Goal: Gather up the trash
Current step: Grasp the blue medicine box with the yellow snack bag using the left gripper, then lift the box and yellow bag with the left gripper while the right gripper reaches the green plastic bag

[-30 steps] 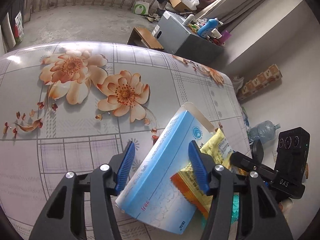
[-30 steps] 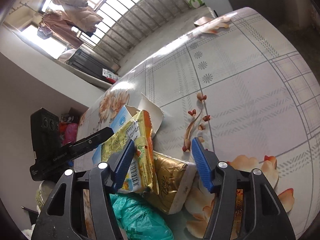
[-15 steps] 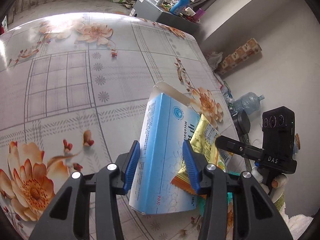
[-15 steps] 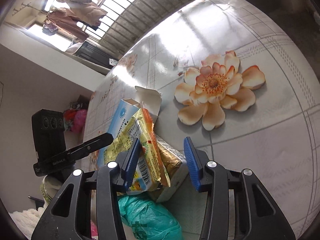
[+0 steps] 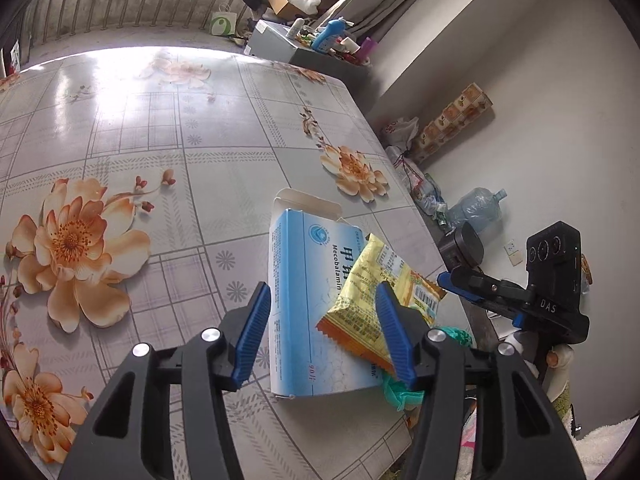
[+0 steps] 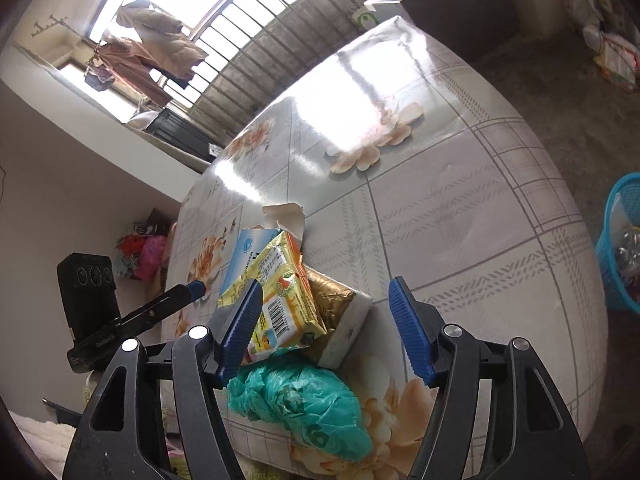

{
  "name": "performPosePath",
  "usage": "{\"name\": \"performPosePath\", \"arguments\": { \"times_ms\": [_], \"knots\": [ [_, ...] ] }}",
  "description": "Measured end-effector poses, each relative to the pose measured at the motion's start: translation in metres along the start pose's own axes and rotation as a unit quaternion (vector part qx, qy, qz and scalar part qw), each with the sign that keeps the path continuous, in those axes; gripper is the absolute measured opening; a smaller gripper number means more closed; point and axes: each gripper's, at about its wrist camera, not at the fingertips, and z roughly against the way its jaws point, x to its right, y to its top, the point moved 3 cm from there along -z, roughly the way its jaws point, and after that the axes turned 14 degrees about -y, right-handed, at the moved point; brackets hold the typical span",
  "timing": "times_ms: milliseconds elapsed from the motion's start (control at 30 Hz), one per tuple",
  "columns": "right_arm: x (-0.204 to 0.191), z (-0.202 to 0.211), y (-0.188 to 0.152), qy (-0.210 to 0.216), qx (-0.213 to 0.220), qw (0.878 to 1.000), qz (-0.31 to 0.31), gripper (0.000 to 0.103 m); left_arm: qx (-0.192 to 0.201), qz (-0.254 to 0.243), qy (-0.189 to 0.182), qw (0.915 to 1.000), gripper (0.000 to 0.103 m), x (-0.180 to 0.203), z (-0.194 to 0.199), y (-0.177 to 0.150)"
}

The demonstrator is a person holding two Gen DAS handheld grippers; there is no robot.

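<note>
Basket shows only from the right; both tools gape over the trash, gripping nothing.

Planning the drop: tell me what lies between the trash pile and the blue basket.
Right wrist view: only bare flowered tablecloth between the gold packet and the table edge; blue basket stands beyond.

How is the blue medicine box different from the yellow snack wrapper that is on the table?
The blue medicine box is a stiff carton with its end flap open; the yellow snack wrapper is a soft, flat, crinkled packet. The box is the larger and lies flat on the table; the wrapper rests partly on top of the box. Both carry printed text, and both lie in one pile near the table's edge.
</note>
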Motion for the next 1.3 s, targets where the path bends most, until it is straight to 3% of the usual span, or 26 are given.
{"name": "performPosePath", "arguments": {
  "times_ms": [200,467,600,967,1133,1300],
  "knots": [
    [0.014,0.017,-0.028,-0.011,0.01,0.999,-0.029,0.062,-0.017,-0.037,-0.032,0.9986,0.053,0.025,0.004,-0.01],
    [0.014,0.02,-0.05,-0.001,0.005,1.0,-0.029,0.062,-0.032,0.007,-0.047,0.9984,0.053,0.022,-0.011,-0.02],
    [0.015,0.016,-0.051,-0.005,-0.001,1.0,-0.018,0.063,-0.031,0.012,-0.022,0.9992,0.053,0.015,-0.018,-0.018],
    [0.018,0.01,-0.051,-0.011,-0.007,1.0,-0.017,0.063,-0.04,-0.066,0.051,0.9957,0.053,0.024,-0.036,-0.02],
    [0.019,0.01,-0.052,-0.013,-0.007,1.0,-0.017,0.063,-0.047,-0.127,0.109,0.9848,0.05,0.03,-0.045,-0.023],
    [0.021,0.012,-0.055,-0.017,-0.004,1.0,-0.018,0.063,-0.054,-0.174,0.167,0.969,0.039,0.035,-0.055,-0.027]
  ]
}}
